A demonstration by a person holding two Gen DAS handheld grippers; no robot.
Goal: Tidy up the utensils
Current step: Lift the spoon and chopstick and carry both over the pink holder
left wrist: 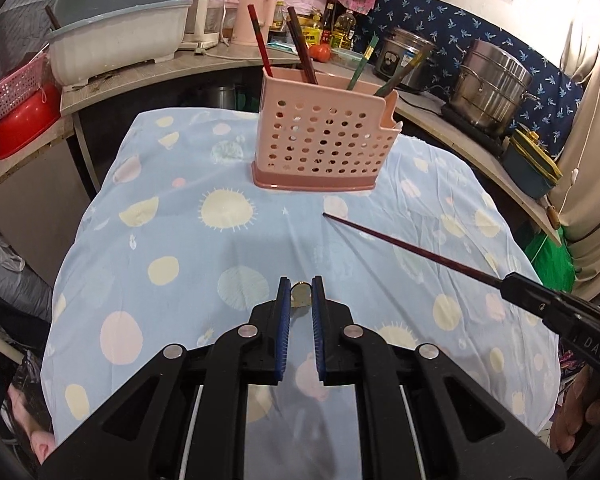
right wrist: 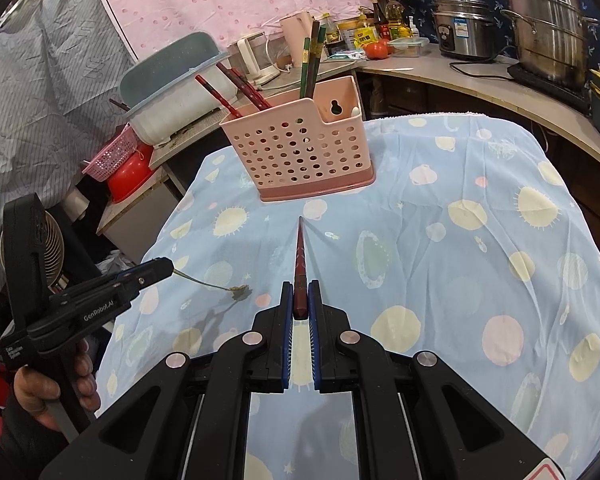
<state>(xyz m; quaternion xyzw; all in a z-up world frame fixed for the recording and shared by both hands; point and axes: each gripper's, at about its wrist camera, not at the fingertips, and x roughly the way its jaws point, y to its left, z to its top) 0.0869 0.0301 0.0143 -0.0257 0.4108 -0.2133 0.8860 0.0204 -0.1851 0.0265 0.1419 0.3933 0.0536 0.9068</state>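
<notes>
A pink perforated utensil holder stands on the blue patterned tablecloth, with red and green chopsticks upright in it; it also shows in the right wrist view. My right gripper is shut on a dark red chopstick that points toward the holder; the chopstick shows in the left wrist view too. My left gripper is shut on a small gold spoon; the right wrist view shows the spoon held low over the cloth.
A curved counter behind holds a white dish tub, steel pots, a rice cooker, bottles and a tomato. A red bowl and pink basket sit at the left.
</notes>
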